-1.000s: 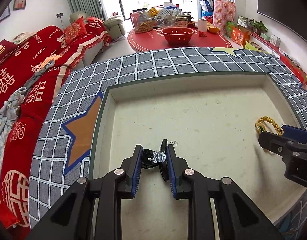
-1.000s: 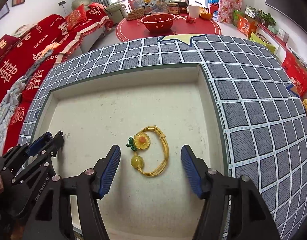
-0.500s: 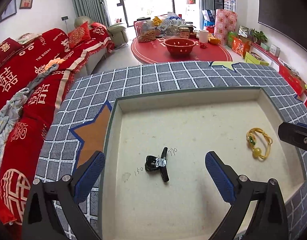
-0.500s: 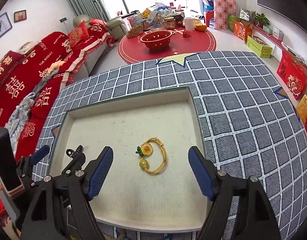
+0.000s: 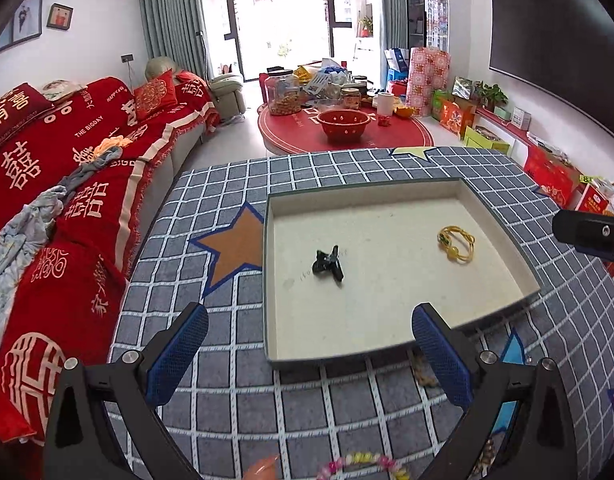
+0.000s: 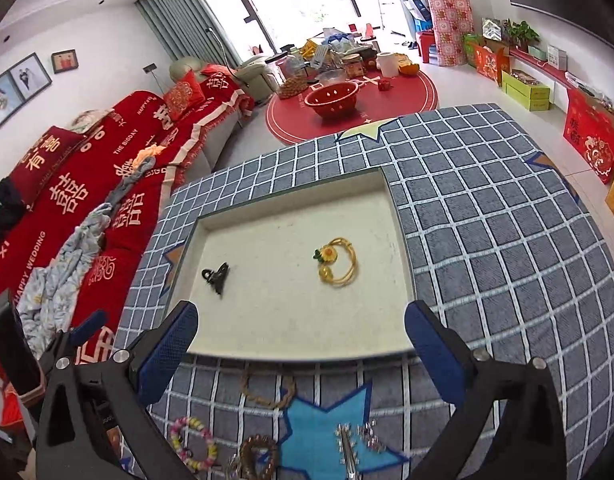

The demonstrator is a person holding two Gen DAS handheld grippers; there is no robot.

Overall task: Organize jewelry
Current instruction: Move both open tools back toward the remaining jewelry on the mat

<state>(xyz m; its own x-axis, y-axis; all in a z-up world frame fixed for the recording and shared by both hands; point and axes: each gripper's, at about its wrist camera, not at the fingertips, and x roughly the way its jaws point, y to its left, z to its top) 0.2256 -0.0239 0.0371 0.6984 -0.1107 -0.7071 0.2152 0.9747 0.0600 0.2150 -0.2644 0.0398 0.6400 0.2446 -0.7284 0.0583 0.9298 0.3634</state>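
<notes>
Both claws hang above the near edge of the checked grey surface [image 6: 507, 240], each spread wide with nothing between its blue pads. The left claw [image 5: 309, 354] sits over the near left corner of the shallow cream tray [image 5: 503, 220]; the right claw [image 6: 301, 354] faces the tray's near wall. Inside the tray lie two pieces, well apart: a black hair clip [image 5: 328, 263] toward the left, and a yellow cord bracelet [image 6: 337, 260] with a flower and a round bead toward the right. Neither touches a wall. Outside the tray, on the surface just beside the right claw, more jewelry is scattered: a pastel bead bracelet [image 6: 193, 442], a brown bead bracelet [image 6: 259, 456], a thin braided ring [image 6: 267, 390], and a silvery piece [image 6: 357, 438] on a blue star patch [image 6: 319, 428].
</notes>
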